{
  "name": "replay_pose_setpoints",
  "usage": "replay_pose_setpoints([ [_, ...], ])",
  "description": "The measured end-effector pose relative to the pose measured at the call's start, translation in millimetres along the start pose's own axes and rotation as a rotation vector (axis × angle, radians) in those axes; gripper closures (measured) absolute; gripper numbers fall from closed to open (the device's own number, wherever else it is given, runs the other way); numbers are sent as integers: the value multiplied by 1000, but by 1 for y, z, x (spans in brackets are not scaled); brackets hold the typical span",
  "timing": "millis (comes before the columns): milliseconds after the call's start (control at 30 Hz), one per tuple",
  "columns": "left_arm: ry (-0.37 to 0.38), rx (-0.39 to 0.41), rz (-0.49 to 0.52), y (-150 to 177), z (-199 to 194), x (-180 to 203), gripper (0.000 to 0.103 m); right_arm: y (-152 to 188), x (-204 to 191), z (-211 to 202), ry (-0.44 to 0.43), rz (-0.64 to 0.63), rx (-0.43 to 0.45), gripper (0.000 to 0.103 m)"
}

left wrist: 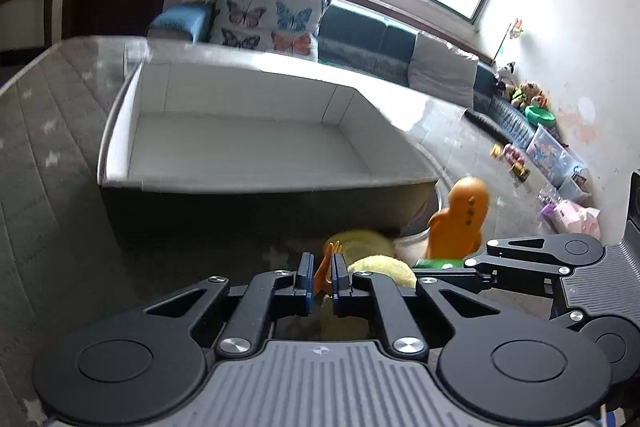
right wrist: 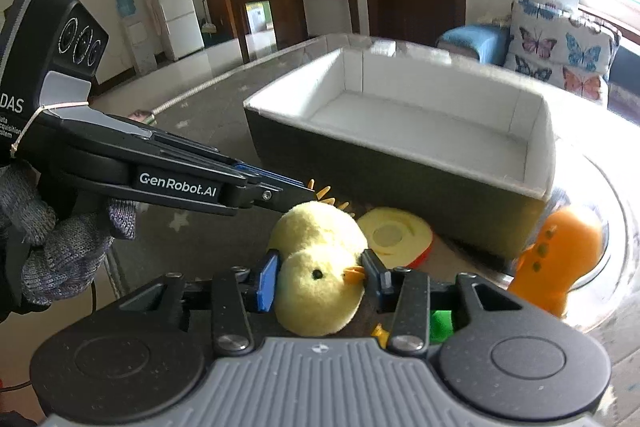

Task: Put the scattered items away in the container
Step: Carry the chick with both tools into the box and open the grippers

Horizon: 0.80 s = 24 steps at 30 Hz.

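Yellow plush chick toy [right wrist: 316, 267] lies on the grey star-print tabletop [right wrist: 192, 131], just in front of the dark-sided, white-lined rectangular box [right wrist: 400, 131], not in it. Right gripper [right wrist: 320, 277] has its blue-padded fingers set on either side of the chick's head, touching or nearly so; looks like a clamp on the soft body, firmness unclear. Left gripper [left wrist: 320, 273] comes in from the side, jaws nearly together and pinching the chick's orange foot [left wrist: 322, 269], probably steadying the floppy toy for the lift. Box interior shows bare white, nothing visible inside. Round yellow apple-slice toy with red rim [right wrist: 394, 235] rests flat against the box's near wall. Orange plastic gingerbread-shaped figure [right wrist: 556, 251] stands at the box corner to the right. Green piece [right wrist: 442, 325] under right gripper, unclear what. All four sit outside the container.
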State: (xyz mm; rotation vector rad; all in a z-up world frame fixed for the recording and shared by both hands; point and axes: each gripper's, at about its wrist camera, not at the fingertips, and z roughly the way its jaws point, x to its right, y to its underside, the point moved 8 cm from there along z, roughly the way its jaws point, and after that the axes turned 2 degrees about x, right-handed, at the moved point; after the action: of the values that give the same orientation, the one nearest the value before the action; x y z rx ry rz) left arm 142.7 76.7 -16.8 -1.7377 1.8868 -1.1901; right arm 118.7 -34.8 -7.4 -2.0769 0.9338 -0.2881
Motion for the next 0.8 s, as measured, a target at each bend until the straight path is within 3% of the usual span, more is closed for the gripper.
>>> replay_pose_setpoints([
  [200,5,77,26,-41,1,15,94,-31,22,-9,59,-14,70,61],
  [367,5,100,49,-74,26,22,94,-58,41,-17,108,-25,129,61],
  [800,3,11,25,-107,116,2,95,-82,102,42,195,19,51,61],
])
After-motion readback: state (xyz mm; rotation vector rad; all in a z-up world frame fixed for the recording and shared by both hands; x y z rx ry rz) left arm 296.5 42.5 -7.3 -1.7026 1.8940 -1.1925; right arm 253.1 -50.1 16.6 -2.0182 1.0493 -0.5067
